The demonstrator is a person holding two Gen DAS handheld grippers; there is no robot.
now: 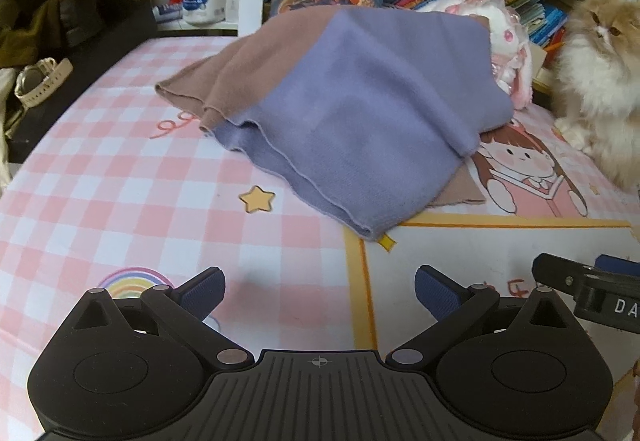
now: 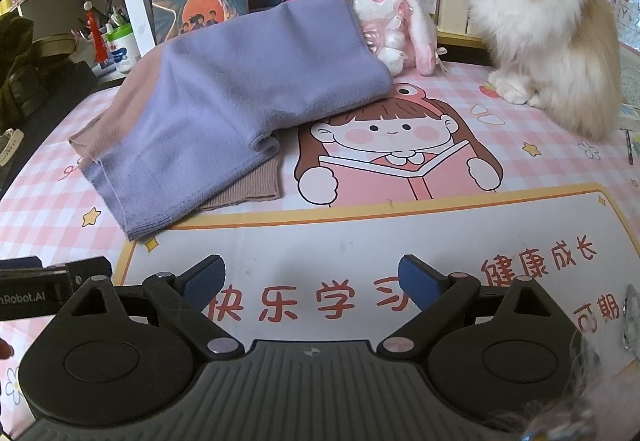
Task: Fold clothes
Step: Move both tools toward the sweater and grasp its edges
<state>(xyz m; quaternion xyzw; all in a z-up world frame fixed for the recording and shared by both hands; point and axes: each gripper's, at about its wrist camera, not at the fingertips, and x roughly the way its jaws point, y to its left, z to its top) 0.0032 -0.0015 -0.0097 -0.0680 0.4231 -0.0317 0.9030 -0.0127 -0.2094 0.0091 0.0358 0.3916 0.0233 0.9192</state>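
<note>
Left wrist view: nearest, the left gripper is held spread and empty over the mat; in the right wrist view the right gripper is likewise spread, gripping nothing. Beyond both, the garment, purple over brown, lies partly folded, its far end propped on a plush toy. A cat sits beside. A regrasp seems due: the near hem is probably to be pinched next.
</note>
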